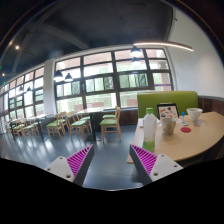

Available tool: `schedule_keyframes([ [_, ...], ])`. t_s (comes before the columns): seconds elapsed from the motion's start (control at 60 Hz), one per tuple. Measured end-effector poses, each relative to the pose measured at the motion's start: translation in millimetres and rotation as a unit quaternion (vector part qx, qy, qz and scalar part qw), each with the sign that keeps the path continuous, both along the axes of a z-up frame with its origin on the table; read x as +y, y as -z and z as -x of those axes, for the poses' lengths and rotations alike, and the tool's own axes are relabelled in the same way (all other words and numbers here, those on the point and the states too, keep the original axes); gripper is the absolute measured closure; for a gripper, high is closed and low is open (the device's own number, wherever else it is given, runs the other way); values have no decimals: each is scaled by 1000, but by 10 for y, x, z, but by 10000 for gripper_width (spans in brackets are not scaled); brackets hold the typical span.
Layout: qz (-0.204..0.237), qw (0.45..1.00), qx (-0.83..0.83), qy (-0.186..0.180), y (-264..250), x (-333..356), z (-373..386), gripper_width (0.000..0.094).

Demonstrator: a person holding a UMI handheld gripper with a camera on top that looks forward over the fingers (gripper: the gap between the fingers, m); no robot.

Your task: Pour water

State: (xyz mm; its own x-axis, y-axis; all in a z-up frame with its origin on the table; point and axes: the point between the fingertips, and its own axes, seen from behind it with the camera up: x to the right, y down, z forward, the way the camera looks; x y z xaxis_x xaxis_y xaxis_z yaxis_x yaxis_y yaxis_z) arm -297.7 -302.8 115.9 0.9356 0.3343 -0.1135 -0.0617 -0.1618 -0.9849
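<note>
On the counter (pixel 190 140), the small things beside the white bottle (pixel 150 128) are too small to tell apart; the far side of the counter is cut off, and the text on the standing sign (pixel 167 110) behind the bottle cannot be read

A translucent whitish plastic bottle (pixel 150 127) stands upright near the edge of the round pale wooden surface (pixel 190 141). Just beside the bottle, further onto the surface, stands a small pale cup (pixel 169 125), also upright, possibly paper. Whether either holds water cannot be told. Both lie beyond the open claw (pixel 111 163).
</note>
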Motion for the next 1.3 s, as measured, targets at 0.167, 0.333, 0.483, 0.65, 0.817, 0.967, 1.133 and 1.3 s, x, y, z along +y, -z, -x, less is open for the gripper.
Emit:
schedule_keyframes([
  [0.167,3,1000,3,20,32,46,-208,132],
  [0.333,-18,997,-13,73,35,426,-558,138],
  [0.483,-48,992,-33,108,123,1115,-1009,128],
  [0.65,-63,989,-40,127,166,1752,-1119,126],
  [0.817,-54,989,-28,135,150,2242,-1086,139],
  [0.967,-57,991,-39,113,213,2478,-1007,483],
  [1.133,-34,993,-36,111,226,2501,-990,508],
  [1.3,-33,996,-12,88,227,2643,-888,635],
])
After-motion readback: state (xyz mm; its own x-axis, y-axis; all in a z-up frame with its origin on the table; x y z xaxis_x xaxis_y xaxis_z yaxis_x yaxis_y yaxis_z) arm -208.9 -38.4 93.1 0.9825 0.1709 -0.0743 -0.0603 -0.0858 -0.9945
